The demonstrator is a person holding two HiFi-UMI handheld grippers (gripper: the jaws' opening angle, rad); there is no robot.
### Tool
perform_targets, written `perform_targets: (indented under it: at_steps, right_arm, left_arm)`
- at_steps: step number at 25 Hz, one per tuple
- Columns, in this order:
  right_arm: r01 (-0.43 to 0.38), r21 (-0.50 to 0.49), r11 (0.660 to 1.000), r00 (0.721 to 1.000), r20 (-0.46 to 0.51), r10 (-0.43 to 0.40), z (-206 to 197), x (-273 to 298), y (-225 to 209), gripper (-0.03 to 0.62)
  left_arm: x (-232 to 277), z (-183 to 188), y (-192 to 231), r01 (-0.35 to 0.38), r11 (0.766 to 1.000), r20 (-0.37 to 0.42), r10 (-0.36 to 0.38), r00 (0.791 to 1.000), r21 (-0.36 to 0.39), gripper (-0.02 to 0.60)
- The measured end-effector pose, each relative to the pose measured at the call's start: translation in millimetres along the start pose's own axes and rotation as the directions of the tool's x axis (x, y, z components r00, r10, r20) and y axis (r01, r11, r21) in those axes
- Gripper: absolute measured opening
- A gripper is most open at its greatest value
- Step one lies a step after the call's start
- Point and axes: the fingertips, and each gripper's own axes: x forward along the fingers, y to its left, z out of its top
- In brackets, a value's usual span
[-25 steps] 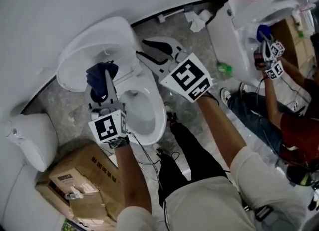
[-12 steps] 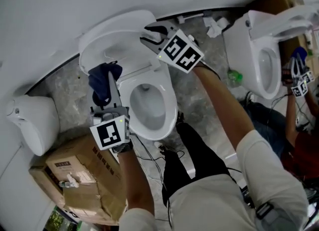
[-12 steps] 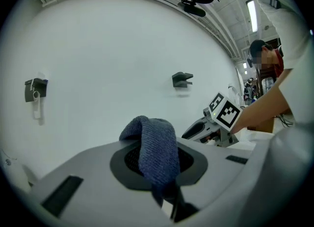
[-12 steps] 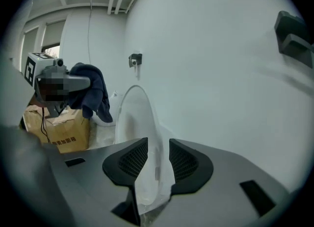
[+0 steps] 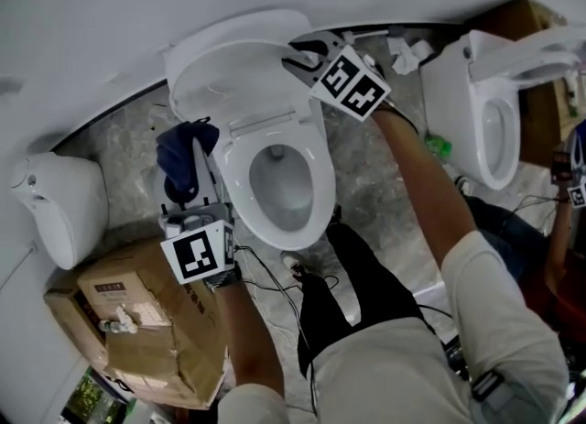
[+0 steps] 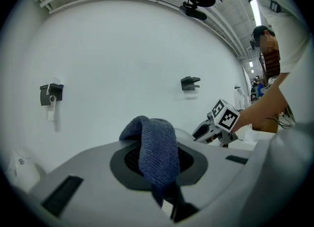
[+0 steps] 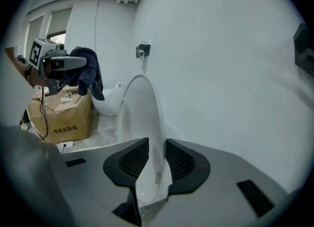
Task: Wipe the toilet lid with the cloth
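Note:
The white toilet's lid (image 5: 229, 51) stands raised against the wall, above the open bowl (image 5: 279, 179). My right gripper (image 5: 296, 49) is at the lid's right rim. In the right gripper view the lid's edge (image 7: 140, 118) fills the gap of that gripper (image 7: 153, 160), whose jaws have just been closing on it. My left gripper (image 5: 196, 145) hovers left of the bowl, shut on a dark blue cloth (image 5: 179, 161). In the left gripper view the cloth (image 6: 154, 150) drapes over the jaws. It hangs clear of the lid.
A cardboard box (image 5: 151, 321) sits on the floor at lower left, with a white fixture (image 5: 55, 207) beside it. A second toilet (image 5: 485, 102) stands at the right, and another person (image 5: 558, 257) is at the right edge. Cables (image 5: 275, 276) trail by my feet.
My right gripper has moved from over the seat up to the lid's right rim and now straddles it. The left gripper with the cloth has drawn back off the lid to the bowl's left.

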Motion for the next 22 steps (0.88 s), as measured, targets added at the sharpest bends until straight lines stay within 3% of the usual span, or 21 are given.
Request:
perform_targets:
  at_steps: [13, 22]
  right_arm:
    - [-0.035, -0.010, 0.999, 0.999, -0.031, 0.035, -8.8, -55.1, 65.2, 0.097]
    - [-0.106, -0.025, 0.994, 0.989, -0.108, 0.103, -46.1, -105.0, 161.1, 0.123]
  left_arm:
    - [-73.3, 10.2, 14.5, 0.011, 1.000, 0.034, -0.011, 0.999, 0.002, 0.054]
    - [-138.5, 0.9, 7.8, 0.051, 0.999, 0.052, -0.050, 0.997, -0.019, 0.054]
